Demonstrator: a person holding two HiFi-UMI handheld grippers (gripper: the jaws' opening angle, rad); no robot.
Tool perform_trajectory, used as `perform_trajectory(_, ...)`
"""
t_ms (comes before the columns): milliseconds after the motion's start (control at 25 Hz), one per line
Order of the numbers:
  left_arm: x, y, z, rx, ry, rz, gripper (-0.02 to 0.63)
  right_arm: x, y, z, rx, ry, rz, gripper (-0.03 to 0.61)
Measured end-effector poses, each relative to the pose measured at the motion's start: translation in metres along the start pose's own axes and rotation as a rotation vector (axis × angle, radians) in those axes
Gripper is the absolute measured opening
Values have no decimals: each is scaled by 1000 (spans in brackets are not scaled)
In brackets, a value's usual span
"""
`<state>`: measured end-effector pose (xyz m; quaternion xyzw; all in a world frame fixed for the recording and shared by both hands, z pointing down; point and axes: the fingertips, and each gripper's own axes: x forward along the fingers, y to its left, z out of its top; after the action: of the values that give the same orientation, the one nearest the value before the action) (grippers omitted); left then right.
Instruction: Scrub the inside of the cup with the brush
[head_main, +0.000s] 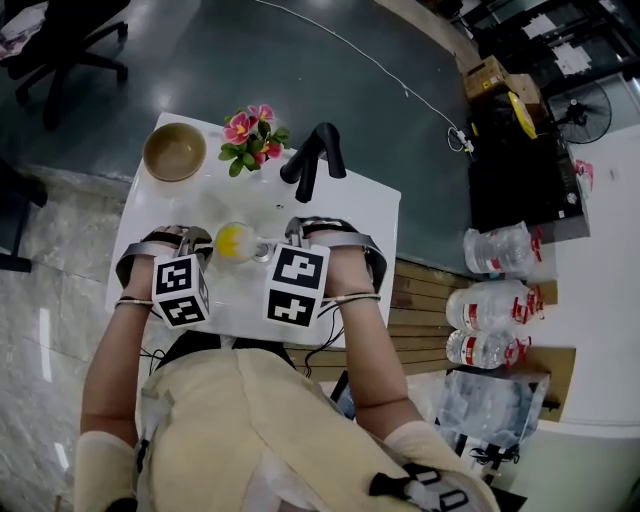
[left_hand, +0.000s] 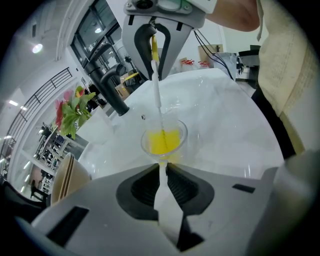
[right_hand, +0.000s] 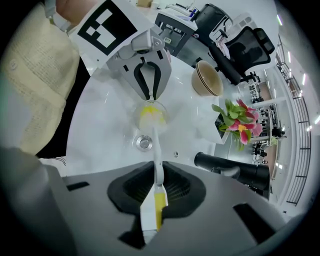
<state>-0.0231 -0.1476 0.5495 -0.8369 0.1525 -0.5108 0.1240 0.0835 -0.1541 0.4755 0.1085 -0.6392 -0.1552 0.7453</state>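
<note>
A clear cup (head_main: 236, 242) stands on the white table (head_main: 370, 205) between my two grippers. My left gripper (left_hand: 163, 172) is shut on the cup's near edge or handle; I cannot tell which. From across, in the right gripper view, its jaws (right_hand: 150, 92) pinch the cup (right_hand: 150, 114). My right gripper (right_hand: 157, 182) is shut on the white and yellow handle of the brush (right_hand: 156, 155). The yellow brush head (left_hand: 163, 141) sits inside the cup (left_hand: 182, 131), the handle slanting up to the right gripper (left_hand: 152, 45).
At the table's far side are a tan bowl (head_main: 174, 151), a pot of pink flowers (head_main: 252, 135) and a black faucet (head_main: 312, 158). A small metal drain (right_hand: 144, 142) lies by the cup. Water bottles (head_main: 497, 250) lie on the floor to the right.
</note>
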Motion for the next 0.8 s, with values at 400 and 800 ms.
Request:
perform_trajectory(400, 0, 1, 0, -2, 2, 4, 57, 8, 8, 4, -24, -17, -16, 55)
perform_trajectory(800, 2, 1, 0, -5, 9, 13, 56, 3, 14, -1, -17, -94, -41, 51)
